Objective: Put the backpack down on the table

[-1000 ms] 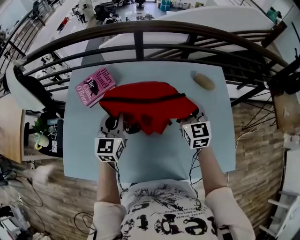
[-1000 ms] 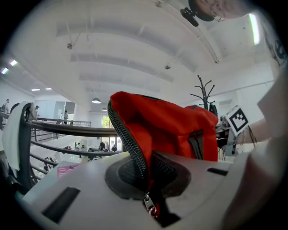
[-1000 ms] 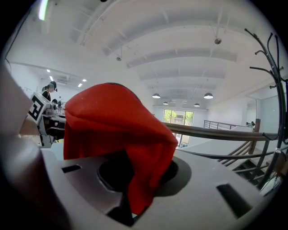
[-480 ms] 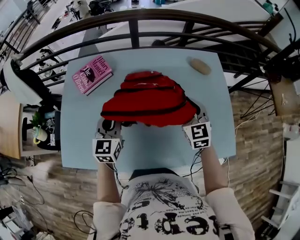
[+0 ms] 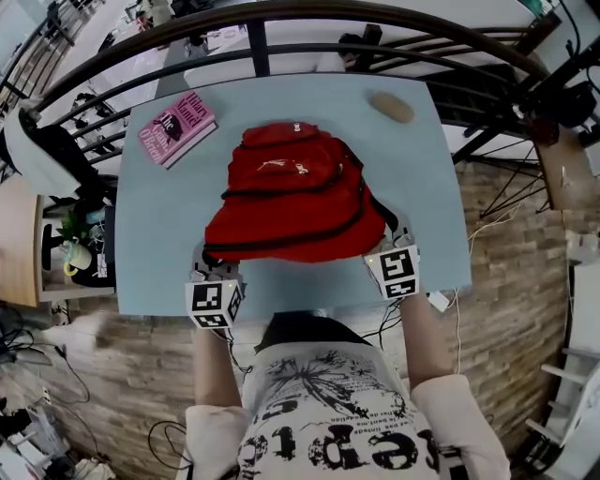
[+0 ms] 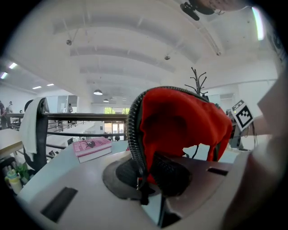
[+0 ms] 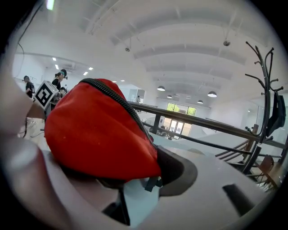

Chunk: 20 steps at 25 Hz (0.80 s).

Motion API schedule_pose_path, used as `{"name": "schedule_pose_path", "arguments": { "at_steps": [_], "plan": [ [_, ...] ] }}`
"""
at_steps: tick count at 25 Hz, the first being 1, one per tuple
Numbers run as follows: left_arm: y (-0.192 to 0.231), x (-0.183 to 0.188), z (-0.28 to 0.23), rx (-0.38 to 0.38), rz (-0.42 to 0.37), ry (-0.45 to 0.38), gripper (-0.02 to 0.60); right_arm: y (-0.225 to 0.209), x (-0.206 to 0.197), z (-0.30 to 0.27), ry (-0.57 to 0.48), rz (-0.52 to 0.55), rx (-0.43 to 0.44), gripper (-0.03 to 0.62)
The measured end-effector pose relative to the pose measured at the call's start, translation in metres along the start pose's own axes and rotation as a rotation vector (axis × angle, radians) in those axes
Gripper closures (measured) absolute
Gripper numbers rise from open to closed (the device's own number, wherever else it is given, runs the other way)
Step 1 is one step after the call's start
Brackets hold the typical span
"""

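Note:
The red backpack (image 5: 295, 197) lies spread on the light blue table (image 5: 159, 234), front pocket up, its bottom edge toward me. My left gripper (image 5: 214, 264) is at its near left corner, shut on the zippered edge of the red fabric (image 6: 180, 121); the black pads (image 6: 171, 173) pinch it. My right gripper (image 5: 386, 251) is at the near right corner. Its jaws are opening: red fabric (image 7: 94, 130) still lies between them and over one jaw, while the other pad (image 7: 177, 168) stands clear of it, with table showing in the gap.
A pink book (image 5: 175, 127) lies at the table's far left corner, also seen as the book (image 6: 92, 147) beyond the left gripper. A brown rounded lump (image 5: 391, 106) sits at the far right corner. A dark railing (image 5: 281, 14) runs behind the table; a coat rack (image 7: 265, 90) stands to the right.
Both grippers have drawn back toward the table's near edge and sunk. The backpack, bunched up and hanging before, now lies stretched flat on the table.

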<state>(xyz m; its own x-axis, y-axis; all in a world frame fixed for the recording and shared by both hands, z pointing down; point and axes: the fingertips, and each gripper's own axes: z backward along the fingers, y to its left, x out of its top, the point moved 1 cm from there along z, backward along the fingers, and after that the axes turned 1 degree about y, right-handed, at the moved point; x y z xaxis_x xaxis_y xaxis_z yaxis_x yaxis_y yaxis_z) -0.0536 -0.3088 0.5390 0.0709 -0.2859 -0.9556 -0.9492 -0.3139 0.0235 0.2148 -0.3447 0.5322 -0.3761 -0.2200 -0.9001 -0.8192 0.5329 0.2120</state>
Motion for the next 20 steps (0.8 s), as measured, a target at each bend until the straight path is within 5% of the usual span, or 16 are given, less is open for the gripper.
{"name": "schedule_pose_path", "arguments": {
  "at_steps": [7, 14, 20],
  "plan": [
    [-0.019, -0.042, 0.038, 0.028, 0.023, 0.022, 0.558, 0.028, -0.034, 0.034, 0.001, -0.003, 0.027, 0.444],
    [-0.036, -0.107, 0.069, -0.017, -0.009, 0.150, 0.501, 0.057, -0.089, 0.053, 0.082, 0.022, 0.058, 0.434],
    [-0.040, -0.135, 0.096, -0.003, 0.003, 0.151, 0.469, 0.075, -0.115, 0.063, 0.088, 0.091, 0.071, 0.372]
  ]
}}
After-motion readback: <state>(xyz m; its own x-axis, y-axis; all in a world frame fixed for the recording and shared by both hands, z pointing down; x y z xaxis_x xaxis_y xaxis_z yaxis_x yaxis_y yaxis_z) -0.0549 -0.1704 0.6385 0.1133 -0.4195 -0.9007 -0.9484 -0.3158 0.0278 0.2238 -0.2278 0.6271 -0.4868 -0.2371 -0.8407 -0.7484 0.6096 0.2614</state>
